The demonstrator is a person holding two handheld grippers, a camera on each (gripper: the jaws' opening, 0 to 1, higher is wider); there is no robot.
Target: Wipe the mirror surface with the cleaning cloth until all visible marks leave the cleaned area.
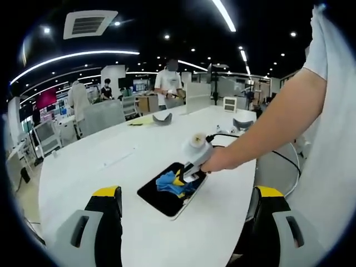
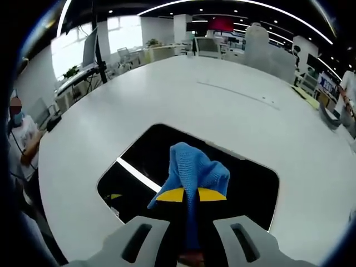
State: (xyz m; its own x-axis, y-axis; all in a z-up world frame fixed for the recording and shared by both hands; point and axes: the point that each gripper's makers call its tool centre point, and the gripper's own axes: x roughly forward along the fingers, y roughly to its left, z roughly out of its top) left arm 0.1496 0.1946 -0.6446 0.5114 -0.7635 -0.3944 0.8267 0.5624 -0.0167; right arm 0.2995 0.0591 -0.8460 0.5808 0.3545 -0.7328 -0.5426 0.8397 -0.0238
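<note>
Left gripper view: left tool held back above the near edge of the white bench, jaws spread wide, nothing between them, touching nothing. Past it, the mirror lies flat on the bench, dark face up. The right tool comes in from the right, gripped by a hand, its tip down on the mirror with the blue cloth bunched under it. A black cable runs off behind the hand. Far end of the bench: two small dark items and a person standing; more people at desks far left.

Right gripper view: close-up the other view doesn't give. Right tool jaws nearly closed, pinching the cloth between the yellow tips; cloth stands up in a fold and drapes onto the glass. Mirror reflects a ceiling light strip on its left part. Can't tell from either view whether any marks are on the glass. A seated person in a mask sits at the left edge, off the bench.
</note>
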